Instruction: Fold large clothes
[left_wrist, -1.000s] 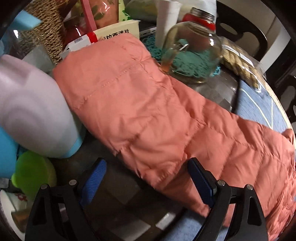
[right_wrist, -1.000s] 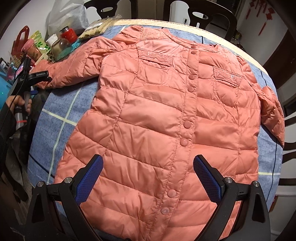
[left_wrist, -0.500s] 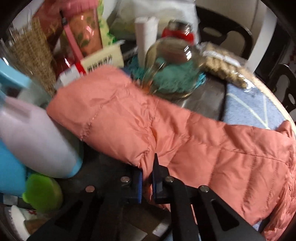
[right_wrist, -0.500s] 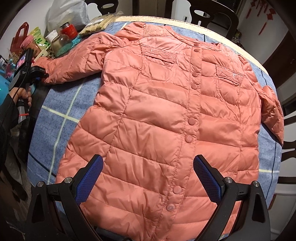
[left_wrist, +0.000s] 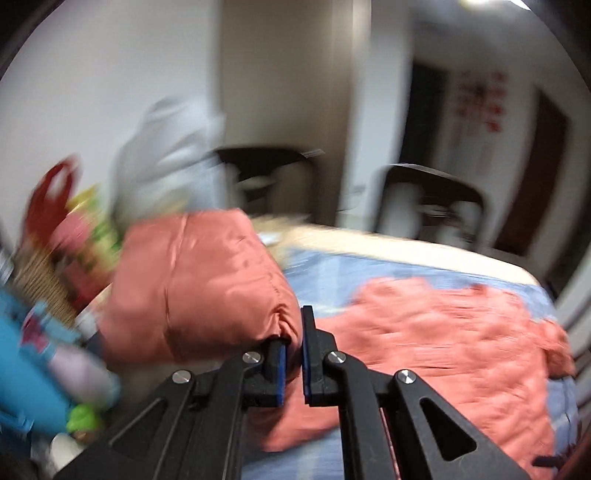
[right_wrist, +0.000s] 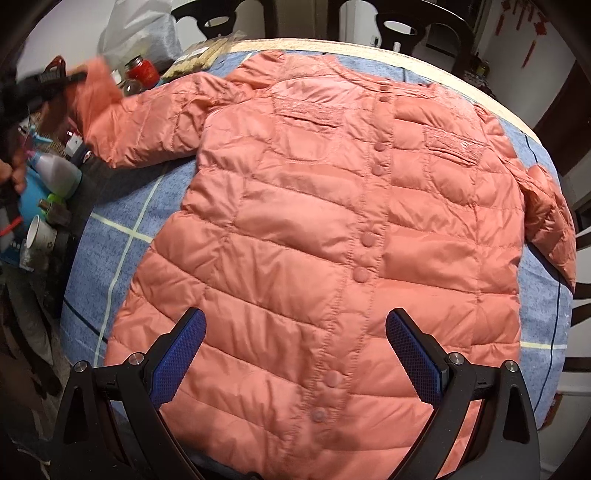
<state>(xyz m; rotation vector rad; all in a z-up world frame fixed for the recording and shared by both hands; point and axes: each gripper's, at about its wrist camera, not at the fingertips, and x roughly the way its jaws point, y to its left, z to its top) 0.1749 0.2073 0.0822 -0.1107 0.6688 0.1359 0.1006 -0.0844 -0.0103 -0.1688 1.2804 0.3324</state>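
A salmon-pink quilted jacket (right_wrist: 332, 229) lies front up, buttoned, on a blue cloth-covered table (right_wrist: 122, 236). My left gripper (left_wrist: 293, 354) is shut on the end of the jacket's left sleeve (left_wrist: 207, 288) and holds it lifted above the table; the left wrist view is blurred. In the right wrist view the lifted sleeve (right_wrist: 147, 122) rises toward the left gripper (right_wrist: 55, 79) at the far left. My right gripper (right_wrist: 295, 354) is open and empty, hovering above the jacket's lower hem. The other sleeve (right_wrist: 550, 218) hangs at the table's right edge.
Clutter crowds the table's left side: a red-lidded jar (right_wrist: 142, 70), a spray bottle (right_wrist: 55, 173), a paper cup (right_wrist: 37, 232), a white bag (right_wrist: 140, 33) and a wicker basket (left_wrist: 37, 280). Dark chairs (right_wrist: 421, 29) stand behind the table.
My left gripper closed on the sleeve end and lifted it up off the table, swinging toward the jacket's body. My right gripper stayed open over the hem.
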